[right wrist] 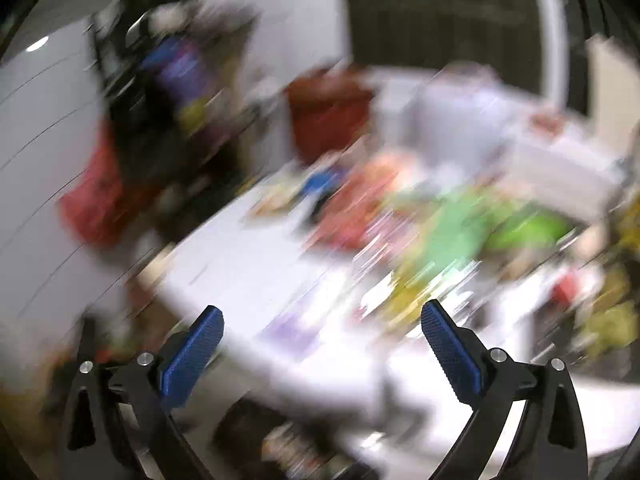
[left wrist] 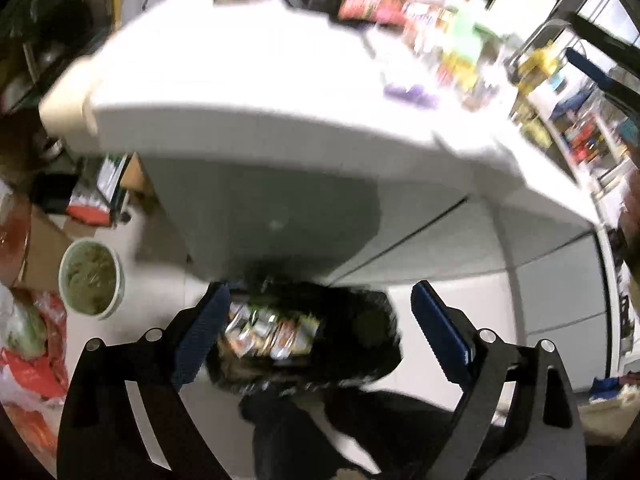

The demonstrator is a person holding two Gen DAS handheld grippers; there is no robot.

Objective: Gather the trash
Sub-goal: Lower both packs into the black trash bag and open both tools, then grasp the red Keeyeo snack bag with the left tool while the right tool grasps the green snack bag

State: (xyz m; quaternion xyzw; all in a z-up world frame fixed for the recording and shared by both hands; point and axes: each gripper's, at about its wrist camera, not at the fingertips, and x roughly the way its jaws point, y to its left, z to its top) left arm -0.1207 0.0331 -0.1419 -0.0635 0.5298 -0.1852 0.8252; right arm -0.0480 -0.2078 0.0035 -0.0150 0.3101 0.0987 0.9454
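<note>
My left gripper (left wrist: 320,304) is open and empty, held above a black trash bag (left wrist: 360,344) on the floor that holds shiny snack wrappers (left wrist: 272,330). The bag sits below the front edge of a white table (left wrist: 248,92). A purple wrapper (left wrist: 408,94) lies on the table's right part, with several colourful packets (left wrist: 372,0) at the far edge. My right gripper (right wrist: 322,314) is open and empty, above the near edge of the same table (right wrist: 248,264). That view is badly blurred; a purple wrapper (right wrist: 292,330) and green (right wrist: 460,236) and red packets (right wrist: 352,208) show.
A round tub of greenish stuff (left wrist: 91,278) stands on the floor left of the bag. Cardboard (left wrist: 44,240) and red and white bags (left wrist: 28,360) lie at far left. Shelves with goods (left wrist: 580,128) stand at right. A dark red object (right wrist: 328,112) sits behind the table.
</note>
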